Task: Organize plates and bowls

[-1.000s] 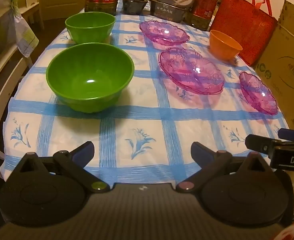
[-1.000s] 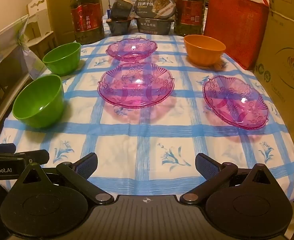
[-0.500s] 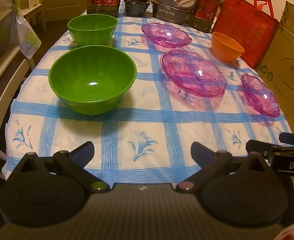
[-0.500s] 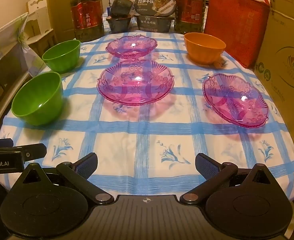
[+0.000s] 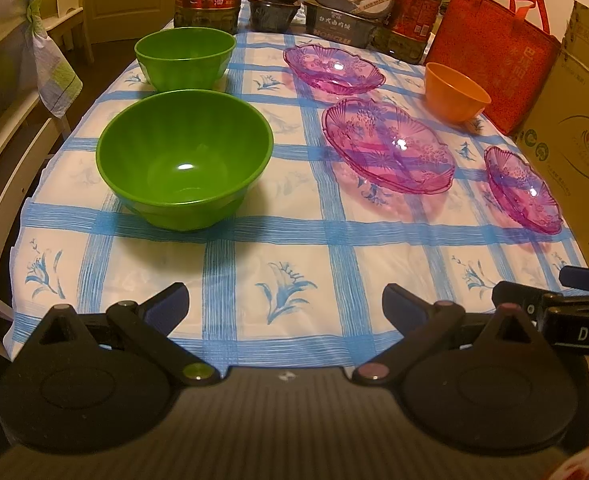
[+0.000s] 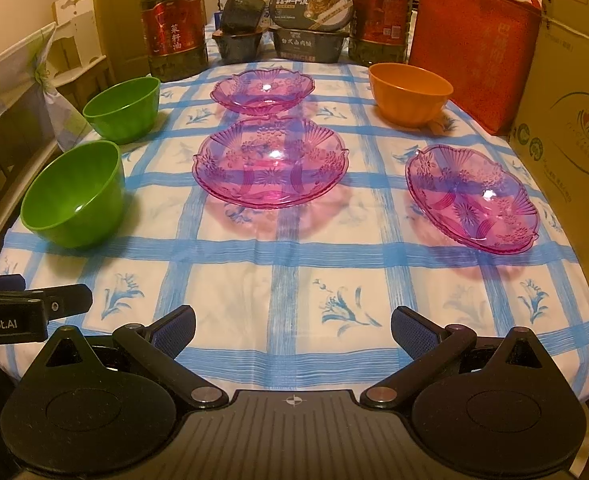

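Two green bowls stand on the left of the table, a large near one (image 5: 185, 164) (image 6: 72, 194) and a smaller far one (image 5: 185, 57) (image 6: 123, 107). Three pink glass plates lie mid-table: a far one (image 5: 333, 68) (image 6: 262, 90), a big middle one (image 5: 388, 150) (image 6: 270, 162) and a right one (image 5: 522, 188) (image 6: 472, 198). An orange bowl (image 5: 456, 92) (image 6: 410, 94) sits at the back right. My left gripper (image 5: 285, 306) is open over the near edge, in front of the large green bowl. My right gripper (image 6: 293, 330) is open too, holding nothing.
Oil bottles (image 6: 173, 28), stacked food boxes (image 6: 312, 20) and a red bag (image 6: 474, 44) line the back of the blue-checked tablecloth (image 6: 294, 272). Cardboard boxes (image 6: 574, 128) wall the right side. A chair (image 5: 10, 120) stands at the left.
Both grippers have drifted slightly forward over the near table edge, so the dishes look a little closer. Both stay open and nothing on the table has moved.
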Motion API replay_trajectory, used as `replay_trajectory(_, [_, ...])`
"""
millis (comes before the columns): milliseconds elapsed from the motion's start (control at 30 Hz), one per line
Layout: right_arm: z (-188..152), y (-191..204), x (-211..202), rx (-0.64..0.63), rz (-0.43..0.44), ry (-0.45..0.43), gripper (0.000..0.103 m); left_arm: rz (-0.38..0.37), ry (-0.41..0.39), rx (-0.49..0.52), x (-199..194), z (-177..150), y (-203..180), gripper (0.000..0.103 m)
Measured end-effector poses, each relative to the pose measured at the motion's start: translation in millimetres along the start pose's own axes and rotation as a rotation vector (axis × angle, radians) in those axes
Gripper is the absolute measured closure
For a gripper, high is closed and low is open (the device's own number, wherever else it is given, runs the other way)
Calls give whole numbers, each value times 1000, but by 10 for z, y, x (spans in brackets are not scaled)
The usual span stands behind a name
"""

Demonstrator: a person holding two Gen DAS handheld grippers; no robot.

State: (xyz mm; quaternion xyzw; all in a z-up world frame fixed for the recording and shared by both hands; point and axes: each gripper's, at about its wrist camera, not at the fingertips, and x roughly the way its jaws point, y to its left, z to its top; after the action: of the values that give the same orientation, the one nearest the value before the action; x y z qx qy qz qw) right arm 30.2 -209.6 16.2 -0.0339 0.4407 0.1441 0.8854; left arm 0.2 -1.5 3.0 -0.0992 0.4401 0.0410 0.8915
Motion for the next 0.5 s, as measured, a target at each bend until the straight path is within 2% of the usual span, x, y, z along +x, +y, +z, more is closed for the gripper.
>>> replay_trajectory(500, [-15,-23,6,2,1,4,0,3,-3,14,19,-10,-37,1])
